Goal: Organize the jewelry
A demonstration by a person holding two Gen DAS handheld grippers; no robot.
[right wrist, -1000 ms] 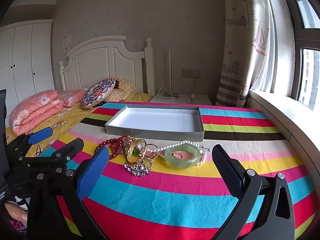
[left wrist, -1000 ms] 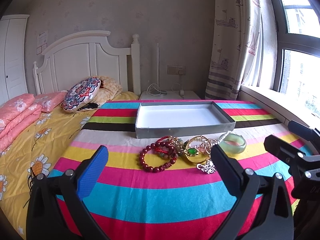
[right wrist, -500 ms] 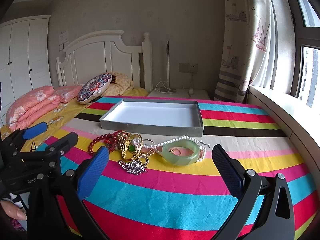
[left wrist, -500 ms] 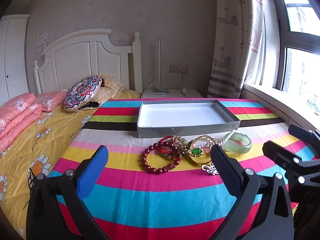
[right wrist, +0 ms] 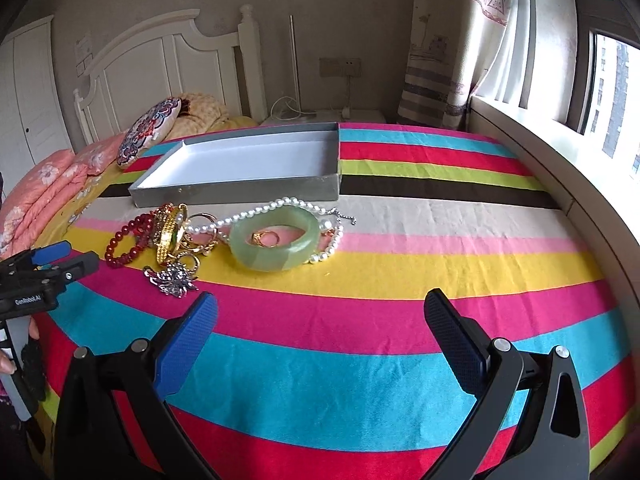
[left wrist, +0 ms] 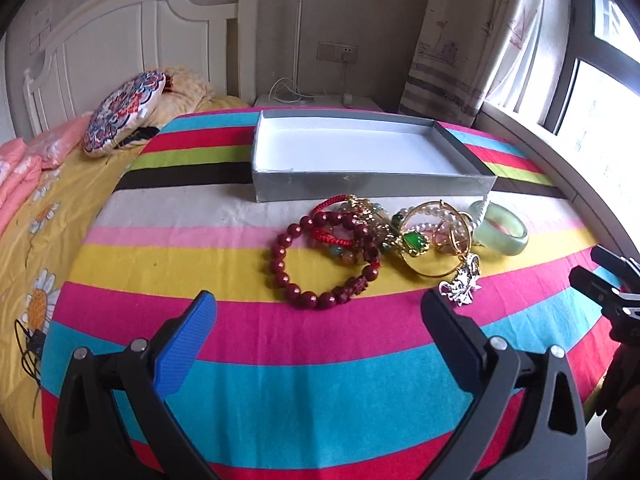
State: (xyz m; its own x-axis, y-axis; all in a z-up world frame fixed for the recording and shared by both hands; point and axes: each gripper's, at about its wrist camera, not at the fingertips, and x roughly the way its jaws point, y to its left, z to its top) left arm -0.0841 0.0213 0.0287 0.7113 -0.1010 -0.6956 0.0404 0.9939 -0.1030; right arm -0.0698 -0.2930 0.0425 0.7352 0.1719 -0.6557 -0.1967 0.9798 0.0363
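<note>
A tangle of jewelry lies on the striped cloth (left wrist: 320, 380) in front of a shallow grey box (left wrist: 372, 186) with a bare white inside. The pile holds a red bead bracelet (left wrist: 293, 290), a gold bangle with a green stone (left wrist: 414, 240), a silver brooch (left wrist: 462, 284) and a pale green jade bangle (left wrist: 502, 240). In the right wrist view the jade bangle (right wrist: 260, 258) rings a small gold ring (right wrist: 264, 238), with a pearl strand (right wrist: 256, 212) behind it. My left gripper (left wrist: 320, 308) stands open just short of the bead bracelet. My right gripper (right wrist: 322, 304) is open, short of the jade bangle.
The cloth covers a raised surface beside a bed with a yellow flowered sheet (left wrist: 40, 216), pink quilts (right wrist: 44, 196) and a round patterned cushion (left wrist: 124, 120). A white headboard, a nightstand (left wrist: 316, 100) with cables and a curtain stand behind. A window sill (right wrist: 560, 168) runs along the right.
Both grippers have moved forward and lower toward the jewelry pile, which now looks larger in each view. Both stay open and the jewelry has not moved.
</note>
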